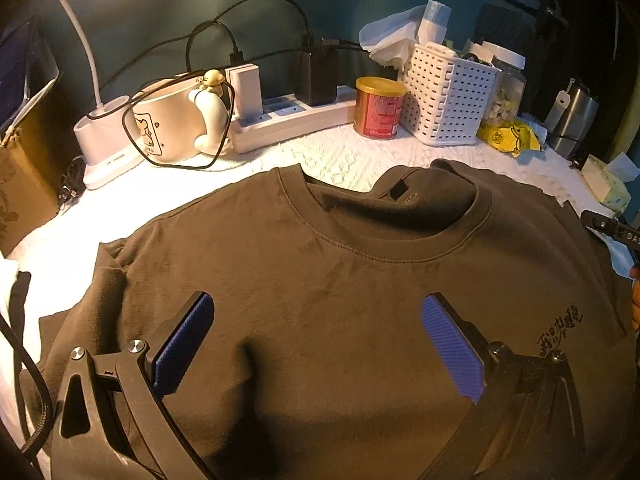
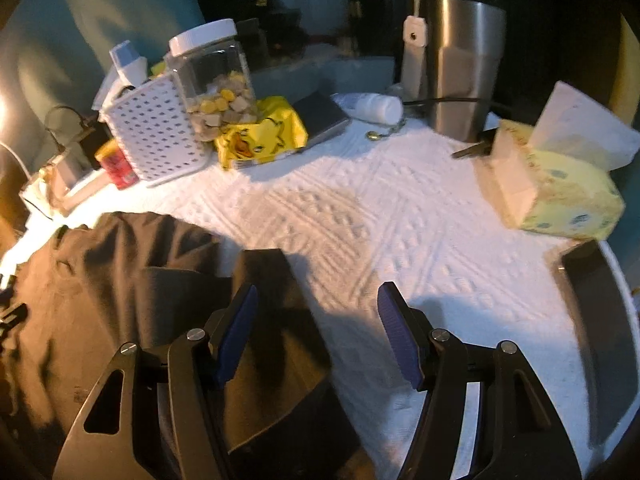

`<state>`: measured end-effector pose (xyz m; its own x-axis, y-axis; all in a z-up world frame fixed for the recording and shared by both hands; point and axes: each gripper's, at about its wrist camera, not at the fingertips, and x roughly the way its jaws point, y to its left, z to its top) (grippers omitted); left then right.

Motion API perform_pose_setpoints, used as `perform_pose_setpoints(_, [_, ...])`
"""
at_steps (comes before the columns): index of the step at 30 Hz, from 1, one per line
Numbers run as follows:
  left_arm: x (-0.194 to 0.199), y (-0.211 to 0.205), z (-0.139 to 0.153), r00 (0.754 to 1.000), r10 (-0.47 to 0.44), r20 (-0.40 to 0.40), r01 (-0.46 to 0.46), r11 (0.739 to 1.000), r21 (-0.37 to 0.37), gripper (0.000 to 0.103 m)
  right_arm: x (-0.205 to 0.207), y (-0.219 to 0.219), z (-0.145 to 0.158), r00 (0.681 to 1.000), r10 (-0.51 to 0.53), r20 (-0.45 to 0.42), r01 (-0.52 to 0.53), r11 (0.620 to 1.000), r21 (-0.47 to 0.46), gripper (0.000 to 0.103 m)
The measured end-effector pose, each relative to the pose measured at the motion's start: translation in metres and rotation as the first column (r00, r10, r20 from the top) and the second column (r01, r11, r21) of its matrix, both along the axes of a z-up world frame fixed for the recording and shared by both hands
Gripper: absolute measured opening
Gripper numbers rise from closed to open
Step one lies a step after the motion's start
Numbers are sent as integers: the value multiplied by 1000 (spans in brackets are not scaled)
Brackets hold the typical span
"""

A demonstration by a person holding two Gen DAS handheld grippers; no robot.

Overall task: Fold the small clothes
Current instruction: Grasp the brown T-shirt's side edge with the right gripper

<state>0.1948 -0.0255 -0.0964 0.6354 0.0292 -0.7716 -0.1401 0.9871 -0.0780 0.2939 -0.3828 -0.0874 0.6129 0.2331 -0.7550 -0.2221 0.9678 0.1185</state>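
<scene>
A dark brown T-shirt [image 1: 320, 280] lies flat, front up, on the white textured cloth, its collar toward the clutter at the back. Small black lettering [image 1: 560, 332] marks its chest on the right. My left gripper [image 1: 318, 306] hovers open over the chest, blue pads wide apart, nothing between them. In the right wrist view the same T-shirt [image 2: 120, 280] fills the lower left, with one sleeve [image 2: 276, 304] spread out onto the cloth. My right gripper [image 2: 318, 300] stands open above that sleeve's edge, its left finger over the fabric and its right finger over bare cloth.
Along the back stand a desk lamp base [image 1: 104, 136], a cream mug [image 1: 168, 120], a power strip [image 1: 296, 116], a red tin [image 1: 378, 108] and a white basket [image 1: 448, 96]. On the right are a steel tumbler [image 2: 460, 64], a tissue pack [image 2: 560, 184], a snack jar [image 2: 212, 76] and a yellow bag [image 2: 260, 132].
</scene>
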Motion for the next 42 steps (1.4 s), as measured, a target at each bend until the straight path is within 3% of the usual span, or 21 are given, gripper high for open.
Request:
perform_pose_setpoints(3, [0,0,-1,1000,0,-5,0,1000,-5,103,3,6,-5,997,53,-50,-52,998,25,66])
perform_pose_setpoints(5, [1,0,0,1000,-3,-3,3,1000,-6,103,-1,16,-8,996,82,-44,-83,996,-34,63])
perform_pose_setpoints(6, [0,0,1,1000,-4,-1,4,1000,-6,103,-3,22,-9,995,95,-39,-97,993,-70,51])
perform_pose_setpoints(7, [-1,0,2,1000,-4,2,4,1000,-7,103,-5,27,-9,992,116,-39,-120,989,-88,32])
perform_pose_setpoints(10, [-4,2,6,1000,1,14,-1,1000,-17,102,-12,36,-7,988,149,-30,-152,980,-125,11])
perform_pose_setpoints(21, [-27,16,22,997,7,82,-4,999,-43,103,-37,53,47,981,146,127,-128,982,-137,8])
perform_pose_setpoints(28, [-47,39,27,993,27,111,-19,997,-72,102,-57,82,71,973,158,167,-143,985,-96,8])
perform_pose_setpoints(34, [-65,62,23,992,56,117,-44,994,-96,102,-64,116,65,977,166,137,-158,985,-71,8])
perform_pose_setpoints(42, [-79,85,12,993,63,100,-51,992,-115,103,-61,158,28,985,165,39,-162,984,-76,8])
